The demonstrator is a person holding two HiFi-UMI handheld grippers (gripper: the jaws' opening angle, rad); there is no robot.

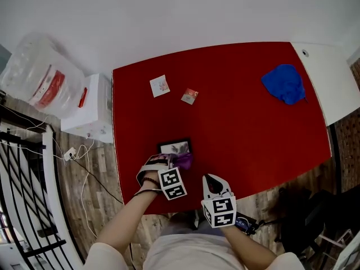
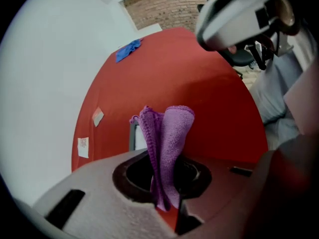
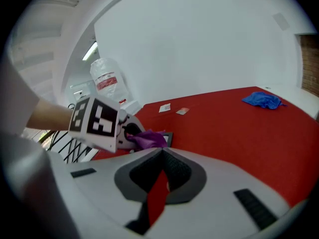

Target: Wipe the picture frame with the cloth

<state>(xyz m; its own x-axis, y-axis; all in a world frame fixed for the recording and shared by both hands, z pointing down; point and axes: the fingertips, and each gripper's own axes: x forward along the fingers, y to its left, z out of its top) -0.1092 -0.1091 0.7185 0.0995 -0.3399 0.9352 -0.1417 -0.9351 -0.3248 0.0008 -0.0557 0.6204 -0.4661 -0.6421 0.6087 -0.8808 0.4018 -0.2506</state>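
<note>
A small black picture frame [image 1: 174, 146] lies flat on the red table [image 1: 242, 128], near its front left edge. My left gripper [image 1: 179, 162] is shut on a folded purple cloth [image 1: 184, 161] that hangs just at the frame's near side. The left gripper view has the cloth [image 2: 169, 133] standing up out of the jaws, with the frame [image 2: 133, 136] right behind it. My right gripper [image 1: 211, 180] hovers over the front edge to the right of the frame, shut, with nothing in it. Seen from it, the cloth [image 3: 149, 139] covers part of the frame [image 3: 168, 136].
A crumpled blue cloth [image 1: 286, 83] lies at the far right of the table. Two small cards [image 1: 160, 86] [image 1: 189, 96] lie at the back left. A white box [image 1: 93, 107] and a plastic bag [image 1: 39, 75] stand on the floor left of the table, by a black railing [image 1: 22, 196].
</note>
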